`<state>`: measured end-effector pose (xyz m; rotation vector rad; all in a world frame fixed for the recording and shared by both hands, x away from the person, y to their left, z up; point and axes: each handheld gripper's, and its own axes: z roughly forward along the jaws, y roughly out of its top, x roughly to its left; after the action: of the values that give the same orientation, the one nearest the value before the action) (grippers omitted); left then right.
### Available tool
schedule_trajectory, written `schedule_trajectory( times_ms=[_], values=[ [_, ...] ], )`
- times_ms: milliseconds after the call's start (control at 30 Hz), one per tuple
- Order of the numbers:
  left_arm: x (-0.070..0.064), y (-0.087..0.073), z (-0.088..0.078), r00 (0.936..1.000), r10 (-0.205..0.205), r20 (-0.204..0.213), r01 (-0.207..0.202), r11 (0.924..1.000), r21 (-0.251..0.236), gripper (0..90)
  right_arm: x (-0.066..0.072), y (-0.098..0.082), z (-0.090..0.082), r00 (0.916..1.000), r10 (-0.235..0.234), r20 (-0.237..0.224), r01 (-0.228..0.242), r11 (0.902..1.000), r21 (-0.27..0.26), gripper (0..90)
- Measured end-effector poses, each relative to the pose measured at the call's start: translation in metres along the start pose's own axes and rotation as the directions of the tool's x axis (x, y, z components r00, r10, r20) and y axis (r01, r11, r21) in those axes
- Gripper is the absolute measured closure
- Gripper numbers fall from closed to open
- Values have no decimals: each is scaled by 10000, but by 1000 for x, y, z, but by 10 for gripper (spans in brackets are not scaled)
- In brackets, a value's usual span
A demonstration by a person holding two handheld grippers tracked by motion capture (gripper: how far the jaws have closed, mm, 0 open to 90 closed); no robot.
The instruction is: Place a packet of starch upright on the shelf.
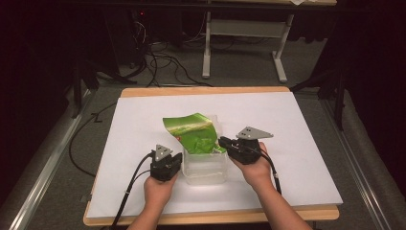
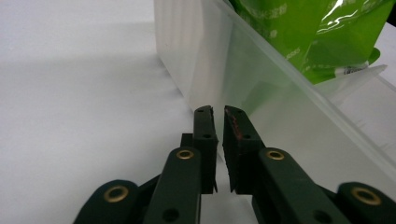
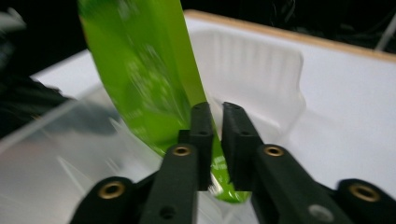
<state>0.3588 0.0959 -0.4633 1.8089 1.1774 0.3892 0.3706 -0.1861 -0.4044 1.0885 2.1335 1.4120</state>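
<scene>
The left hand-held gripper (image 1: 179,160) sat low on the white tabletop (image 1: 297,124), its 2 jaws drawn nearly together with only a thin slit between them and nothing in it. Just beyond its tips, touching or almost touching, stood the side wall of the clear plastic container (image 2: 219,60). The right hand-held gripper (image 1: 221,141) reached in over that container's rim from the other side, its jaws narrowly parted with the edge of the green bag (image 3: 144,79) running between them; whether the pads pressed on it I could not tell. The bag rose out of the container ahead of this gripper, leaning away toward the far side.
</scene>
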Motion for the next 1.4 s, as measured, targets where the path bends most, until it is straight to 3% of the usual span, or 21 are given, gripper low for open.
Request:
schedule_trajectory(
  times_ms=[100,200,267,300,367,467,700,900,1100,1167,1267,1400],
  values=[
    [2,2,-4,9997,-27,-262,23,9999,-168,724,5,8,-2,9995,100,-314,-120,9979,-631,541],
    [4,4,-6,9986,-58,-518,45,9997,-245,653,8,14,7,9990,-63,-449,32,9977,-684,483],
    [5,4,-7,9985,-87,-548,72,9996,-283,637,8,17,16,9985,-6,-539,-28,9980,-624,510],
    [4,4,-8,9985,-82,-548,66,9995,-302,637,8,18,19,9992,-140,-362,118,9981,-611,548],
    [3,4,-7,9986,-41,-530,25,9996,-290,637,5,20,23,9975,-99,-702,56,9981,-614,673],
    [0,3,-5,9989,74,-468,-85,9997,-242,636,3,20,25,9973,-160,-714,128,9989,-452,817],
    [-3,2,-5,9984,180,-532,-193,9995,-243,639,-3,11,24,9970,394,-662,-404,9991,-146,848],
    [-3,2,-5,9983,227,-540,-241,9994,-257,639,-15,-5,26,9901,1049,-932,-1033,9944,226,855],
    [-4,2,-4,9984,193,-525,-207,9995,-254,646,-19,-28,32,9922,1111,-562,-1044,9884,1101,856],
    [-4,1,-4,9984,184,-541,-198,9995,-257,649,-23,-30,31,9889,1300,-721,-1217,9864,1103,856],
    [-4,1,-4,9984,190,-542,-204,9995,-255,651,-17,-27,31,9950,889,-452,-834,9902,1123,854],
    [-4,1,-4,9983,238,-528,-251,9994,-236,651,-17,-21,24,9951,874,-454,-836,9932,805,851]
  ],
)
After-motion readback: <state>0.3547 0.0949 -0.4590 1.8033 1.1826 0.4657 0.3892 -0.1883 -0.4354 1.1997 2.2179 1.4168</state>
